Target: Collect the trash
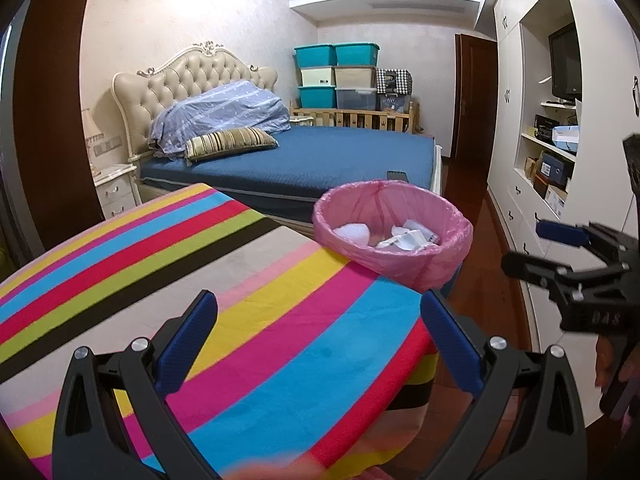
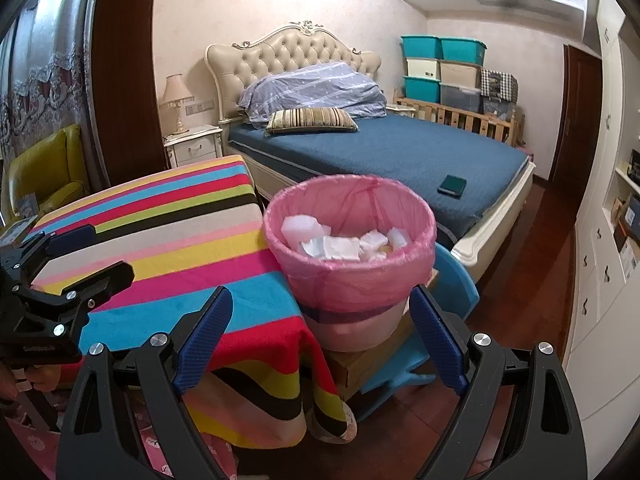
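Left wrist view: you are holding the left gripper [image 1: 320, 344] low over the striped tabletop [image 1: 224, 280], jaws standing wide apart with nothing between the blue pads [image 1: 188, 344]. The cloth under them is showing bare stripes. Past the tabletop's far right corner the pink-lined bin [image 1: 392, 232] is sitting, its rim just beyond the cloth edge, with crumpled white trash [image 1: 404, 238] lying inside. The right gripper [image 1: 560, 256] is showing at the right edge of this view, off the tabletop and level with the bin; its jaws are parted and gripping nothing. Behind, the bed [image 1: 320, 156] is carrying a striped pillow [image 1: 230, 142] and a dark phone [image 1: 397, 176] near its foot edge.

Right wrist view: you are pointing the right gripper [image 2: 322, 340] at the bin [image 2: 352, 280], jaws spread wide and empty, the bin's lower body appearing between the two blue pads [image 2: 208, 336]; whether they are touching it, you cannot tell. The bin is standing on a cardboard box [image 2: 368, 364] which is resting on a blue chair [image 2: 456, 280], just beside the tabletop's [image 2: 160, 248] draped corner. White paper trash [image 2: 340, 244] is filling the bottom of the pink liner. The left gripper [image 2: 80, 252] is hanging over the tabletop's left side, jaws open and empty. The phone [image 2: 452, 185] is lying on the bed [image 2: 400, 152], well apart from the bin.
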The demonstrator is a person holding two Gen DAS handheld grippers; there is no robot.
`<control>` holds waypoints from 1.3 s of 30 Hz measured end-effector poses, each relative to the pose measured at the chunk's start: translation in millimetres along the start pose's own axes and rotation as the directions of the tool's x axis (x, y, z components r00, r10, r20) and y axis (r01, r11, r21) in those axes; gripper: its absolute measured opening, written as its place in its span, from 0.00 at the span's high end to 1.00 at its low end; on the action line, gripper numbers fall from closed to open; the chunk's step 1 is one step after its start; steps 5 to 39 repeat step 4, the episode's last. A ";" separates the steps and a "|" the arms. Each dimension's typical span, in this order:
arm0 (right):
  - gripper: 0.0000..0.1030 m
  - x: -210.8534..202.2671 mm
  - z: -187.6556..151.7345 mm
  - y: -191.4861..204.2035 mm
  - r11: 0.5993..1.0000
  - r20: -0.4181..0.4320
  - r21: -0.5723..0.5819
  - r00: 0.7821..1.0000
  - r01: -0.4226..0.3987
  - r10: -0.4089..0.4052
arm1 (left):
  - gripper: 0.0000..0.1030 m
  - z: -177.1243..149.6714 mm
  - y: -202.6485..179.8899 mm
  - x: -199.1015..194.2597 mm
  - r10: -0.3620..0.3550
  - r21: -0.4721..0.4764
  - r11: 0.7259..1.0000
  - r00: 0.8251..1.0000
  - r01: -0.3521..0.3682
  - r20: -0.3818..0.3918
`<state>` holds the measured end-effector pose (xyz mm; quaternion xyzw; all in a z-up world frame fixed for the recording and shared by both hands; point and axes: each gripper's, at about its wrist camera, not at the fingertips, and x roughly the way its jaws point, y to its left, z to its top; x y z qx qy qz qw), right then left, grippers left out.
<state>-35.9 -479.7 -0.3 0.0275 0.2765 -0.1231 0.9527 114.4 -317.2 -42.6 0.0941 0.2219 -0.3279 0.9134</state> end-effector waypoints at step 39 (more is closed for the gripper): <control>0.18 11.5 15.4 49.7 0.994 -0.005 -0.054 0.996 -0.092 0.092 | 0.04 -3.6 45.9 -27.7 0.102 -0.012 0.995 0.995 -0.102 0.017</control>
